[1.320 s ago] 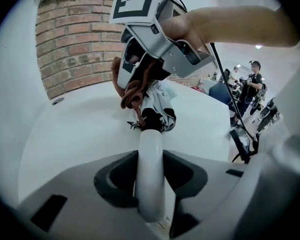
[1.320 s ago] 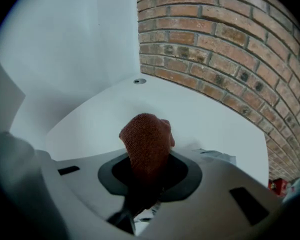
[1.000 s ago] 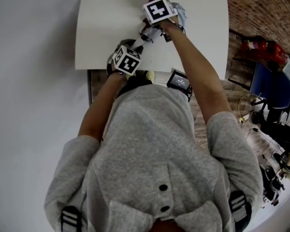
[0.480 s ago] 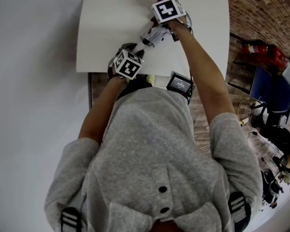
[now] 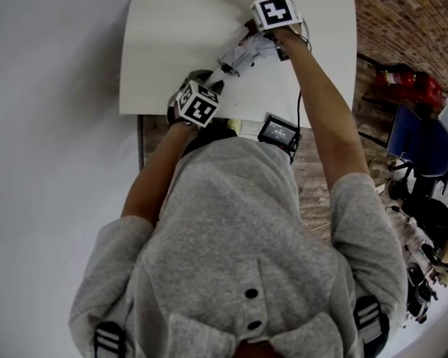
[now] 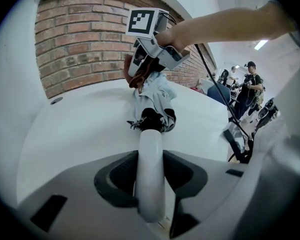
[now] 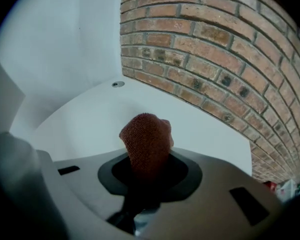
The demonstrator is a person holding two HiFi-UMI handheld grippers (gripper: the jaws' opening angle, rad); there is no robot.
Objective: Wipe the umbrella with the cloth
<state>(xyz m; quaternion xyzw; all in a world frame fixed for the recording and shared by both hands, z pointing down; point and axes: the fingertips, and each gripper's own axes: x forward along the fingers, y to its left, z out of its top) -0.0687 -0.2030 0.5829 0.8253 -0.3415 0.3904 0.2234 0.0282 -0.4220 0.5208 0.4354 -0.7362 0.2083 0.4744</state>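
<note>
Since a second ago the right hand-held gripper has slid along the umbrella, away from the person and toward the far right part of the bench. The left hand-held gripper has stayed where it was.

In the head view the folded umbrella lies slanted on the white bench, between the two hand-held grippers. Its near end is at the left one and its far end is under the right one. A small black box sits at the near edge of the bench, beside the person's right forearm.

In the left gripper view the jaws of the left hand-held gripper pinch the umbrella's white handle, which runs straight out from between them. Beyond the handle the grey folds of the umbrella lie bunched on the bench. At their far end the right hand-held gripper comes down from above and presses a reddish-brown cloth against the fabric. A brick wall stands behind the bench, and people stand far off at the right.

In the right gripper view the jaws of the right hand-held gripper are pressed on the cloth, which bulges up out of them in a rounded wad. A pale bit of umbrella fabric shows just under the jaws. Past the cloth lie the bare bench and the brick wall.
</note>
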